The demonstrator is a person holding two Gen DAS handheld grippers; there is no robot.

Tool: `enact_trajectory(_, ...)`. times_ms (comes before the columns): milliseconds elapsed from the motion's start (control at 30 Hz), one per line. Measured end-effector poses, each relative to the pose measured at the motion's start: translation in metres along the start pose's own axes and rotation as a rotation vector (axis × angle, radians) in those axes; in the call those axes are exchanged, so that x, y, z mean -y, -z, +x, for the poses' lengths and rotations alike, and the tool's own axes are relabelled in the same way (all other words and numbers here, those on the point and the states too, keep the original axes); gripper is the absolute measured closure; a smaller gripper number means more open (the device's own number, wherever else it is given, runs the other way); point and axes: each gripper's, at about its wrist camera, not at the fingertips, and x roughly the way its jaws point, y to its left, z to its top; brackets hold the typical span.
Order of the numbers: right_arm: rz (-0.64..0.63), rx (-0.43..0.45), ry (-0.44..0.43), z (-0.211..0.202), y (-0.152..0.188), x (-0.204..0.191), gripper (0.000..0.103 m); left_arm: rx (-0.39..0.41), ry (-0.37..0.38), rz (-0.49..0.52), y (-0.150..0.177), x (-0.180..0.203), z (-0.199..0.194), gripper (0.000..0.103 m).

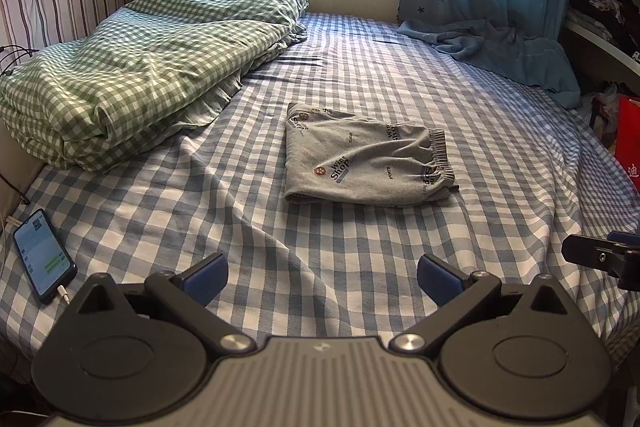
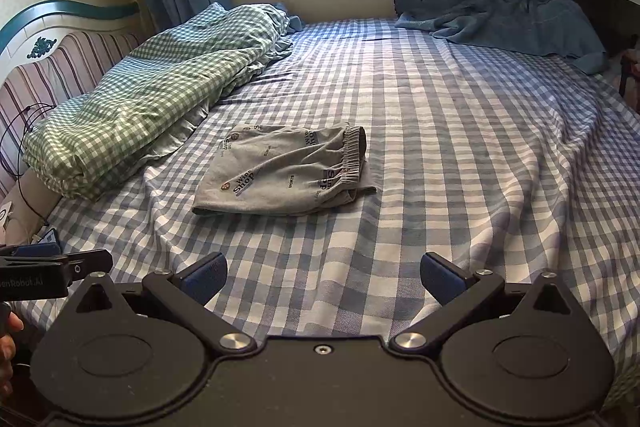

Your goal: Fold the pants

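Grey printed pants lie folded into a compact rectangle on the blue checked bed sheet, elastic waistband to the right. They also show in the right wrist view. My left gripper is open and empty, held above the near part of the bed, well short of the pants. My right gripper is open and empty too, near the bed's front edge. The right gripper's side shows at the right edge of the left wrist view; the left gripper's side shows at the left edge of the right wrist view.
A folded green checked duvet lies at the left by the striped headboard. A phone on a cable lies at the near left. Blue curtain fabric spills onto the far right corner. Shelves stand at right.
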Motion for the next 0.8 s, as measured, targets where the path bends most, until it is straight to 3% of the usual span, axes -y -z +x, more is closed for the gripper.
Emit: enact_trajectory(800,-0.004,0.000,-0.003,0.0008,-0.0004,0.0023,0.001,0.021,-0.018,0.049,-0.0056,0.0005,0.0004,0.000)
